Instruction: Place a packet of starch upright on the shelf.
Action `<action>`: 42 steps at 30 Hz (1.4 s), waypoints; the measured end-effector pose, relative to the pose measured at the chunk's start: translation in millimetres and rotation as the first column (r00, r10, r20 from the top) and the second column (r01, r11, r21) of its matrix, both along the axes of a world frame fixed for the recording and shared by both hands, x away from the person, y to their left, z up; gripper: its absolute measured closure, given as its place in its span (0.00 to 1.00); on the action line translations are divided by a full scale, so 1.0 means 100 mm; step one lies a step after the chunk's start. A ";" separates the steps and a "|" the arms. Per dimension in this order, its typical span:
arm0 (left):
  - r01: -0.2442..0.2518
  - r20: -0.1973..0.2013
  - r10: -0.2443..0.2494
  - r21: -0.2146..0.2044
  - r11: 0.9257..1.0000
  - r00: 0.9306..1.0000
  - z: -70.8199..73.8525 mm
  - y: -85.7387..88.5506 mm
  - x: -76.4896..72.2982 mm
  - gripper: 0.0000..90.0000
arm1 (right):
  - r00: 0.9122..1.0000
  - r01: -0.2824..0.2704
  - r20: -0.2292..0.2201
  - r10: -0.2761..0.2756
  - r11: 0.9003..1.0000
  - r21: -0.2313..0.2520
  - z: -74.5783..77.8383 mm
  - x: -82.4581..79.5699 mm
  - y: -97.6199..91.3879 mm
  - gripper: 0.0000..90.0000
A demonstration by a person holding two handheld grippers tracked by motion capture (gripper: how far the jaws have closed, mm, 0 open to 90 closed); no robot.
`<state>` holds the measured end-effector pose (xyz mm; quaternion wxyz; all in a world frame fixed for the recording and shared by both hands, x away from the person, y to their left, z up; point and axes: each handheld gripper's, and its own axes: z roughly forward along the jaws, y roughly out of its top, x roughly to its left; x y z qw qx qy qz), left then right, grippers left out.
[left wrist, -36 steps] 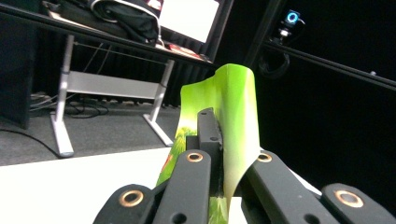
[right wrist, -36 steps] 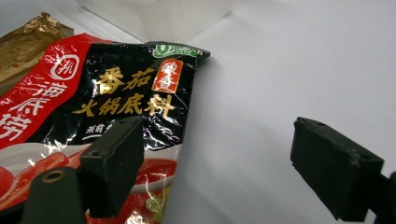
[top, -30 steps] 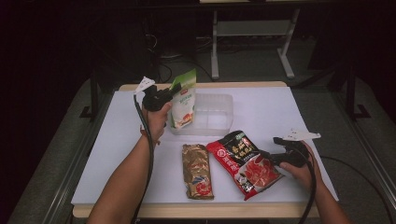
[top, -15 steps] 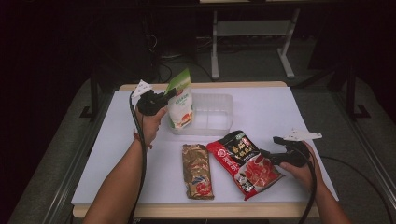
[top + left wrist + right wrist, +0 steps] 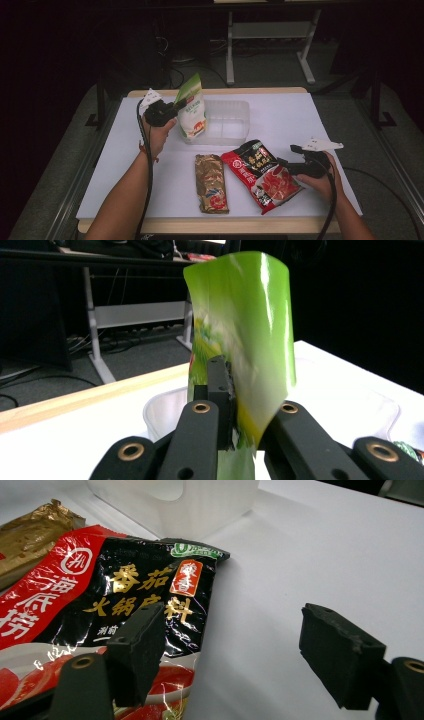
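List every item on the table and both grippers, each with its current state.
Green pouch: upright, pinched at its edge, held at the container's left end.
Clear container: open-topped, looks empty.
Gold packet: lying flat, untouched.
Red sauce packet: lying flat, one jaw over its edge, not gripped.
Left gripper: shut on the pouch.
Right gripper: open, jaws just closing.

A white-topped table with a pale wooden edge (image 5: pixel 215 92) stood in a dark room; beyond it, a grey metal desk frame (image 5: pixel 270 31) rested on grey floor (image 5: pixel 260 70).
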<state>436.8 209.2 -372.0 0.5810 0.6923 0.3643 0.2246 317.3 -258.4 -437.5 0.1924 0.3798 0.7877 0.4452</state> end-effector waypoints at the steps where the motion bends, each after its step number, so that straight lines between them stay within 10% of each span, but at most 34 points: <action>1: 0.001 -0.001 -0.001 0.003 1.000 1.000 0.00 0.00 -0.01 0.93 | 1.000 0.004 0.003 -0.004 1.000 0.001 0.00 0.00 0.00 0.31; 22: 0.096 0.060 -0.104 0.126 0.987 0.993 0.12 0.29 -0.66 0.63 | 0.999 0.043 0.030 -0.043 0.999 0.006 0.04 -0.02 0.00 0.34; 32: 0.220 -0.075 -0.208 0.228 0.949 0.975 -0.22 0.39 -1.03 0.36 | 1.000 0.027 0.011 -0.027 1.000 0.000 0.03 -0.02 0.00 0.32; 42: 0.284 -0.202 -0.243 0.207 0.936 0.949 -0.51 0.50 -1.10 0.32 | 1.000 0.002 0.008 -0.002 1.000 0.010 0.07 -0.04 0.05 0.34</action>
